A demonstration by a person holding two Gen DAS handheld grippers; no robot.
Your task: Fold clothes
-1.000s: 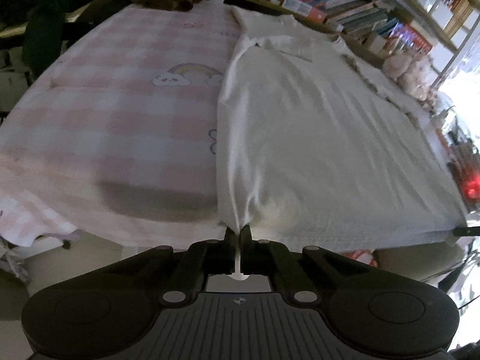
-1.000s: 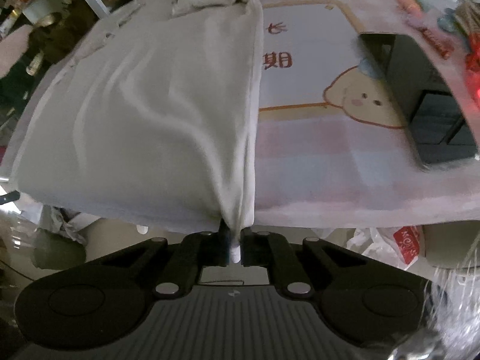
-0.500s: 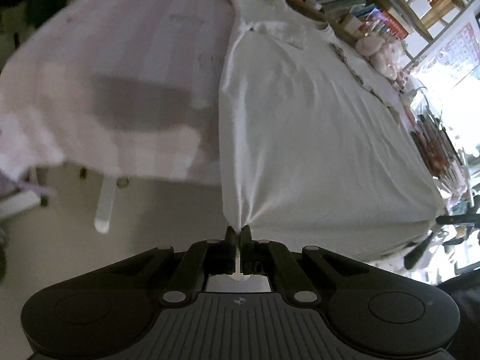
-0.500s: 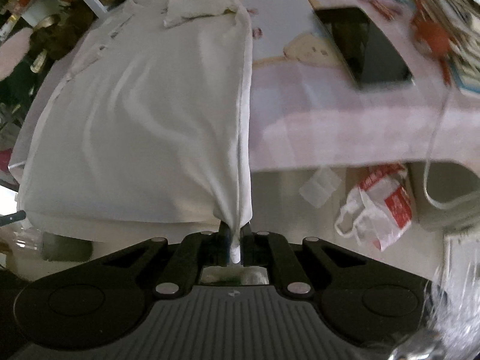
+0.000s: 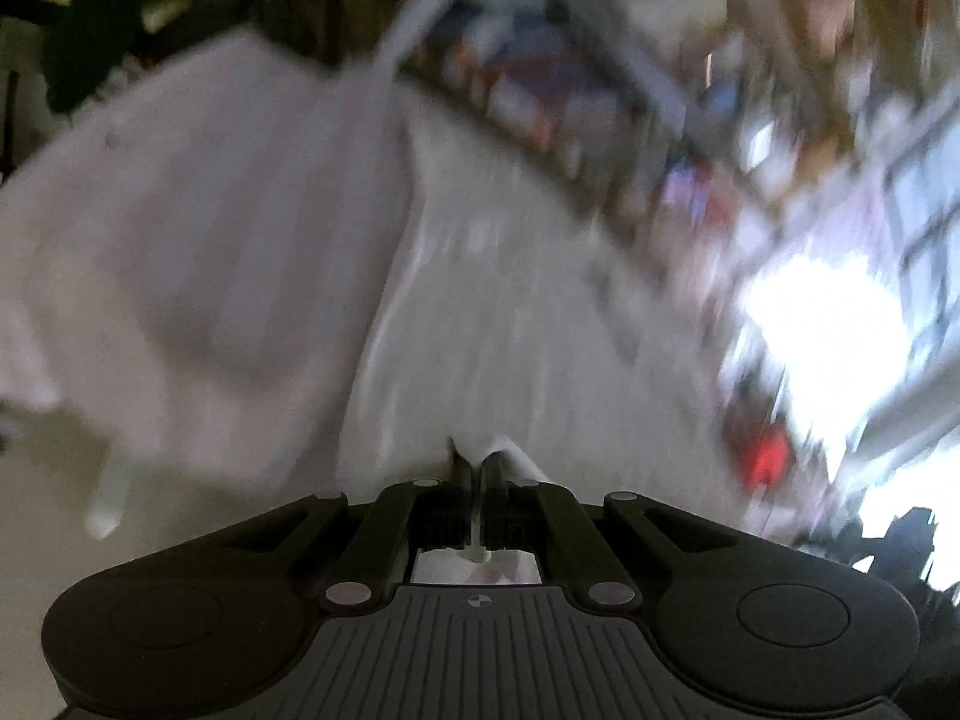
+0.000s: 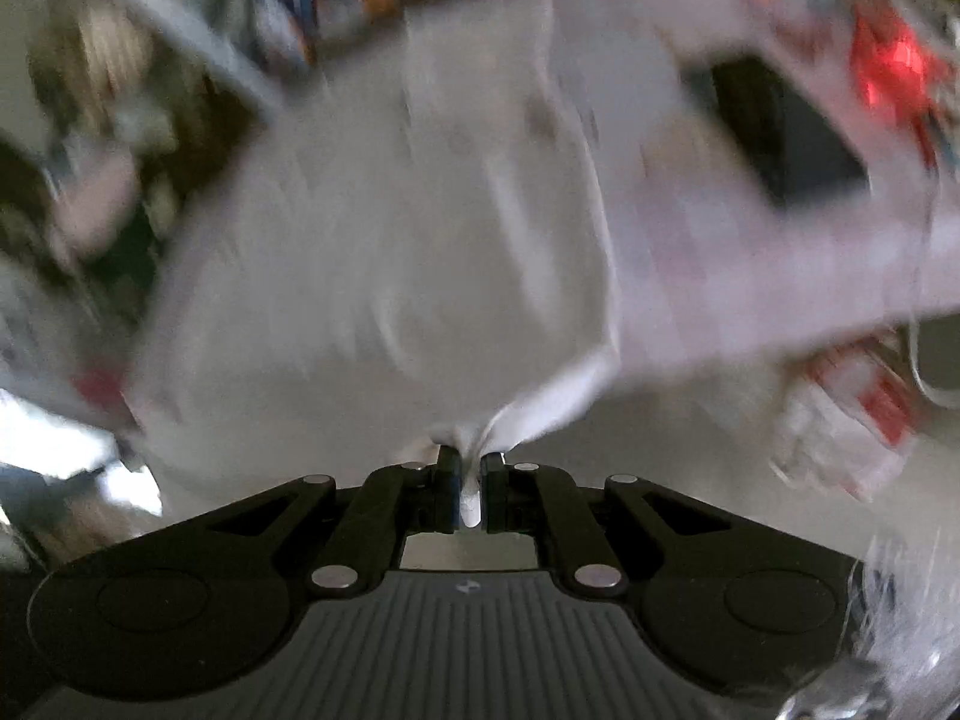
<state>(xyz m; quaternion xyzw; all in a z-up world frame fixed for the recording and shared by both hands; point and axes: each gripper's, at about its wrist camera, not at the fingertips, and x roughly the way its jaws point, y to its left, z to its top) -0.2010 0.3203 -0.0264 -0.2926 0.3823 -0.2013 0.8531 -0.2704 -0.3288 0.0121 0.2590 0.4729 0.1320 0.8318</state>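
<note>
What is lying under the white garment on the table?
Under the white garment lies a pinkish table cover, visible beside it in both blurred views. What the cloth itself hides cannot be seen. The left gripper and right gripper pinch its near edge.

Black gripper (image 5: 478, 474), ribbed base, silver screws.

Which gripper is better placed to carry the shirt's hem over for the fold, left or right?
Neither alone. The left gripper and right gripper are each shut on a bottom corner of the white shirt, so both should probably move together. Blur hides finer differences.
</note>
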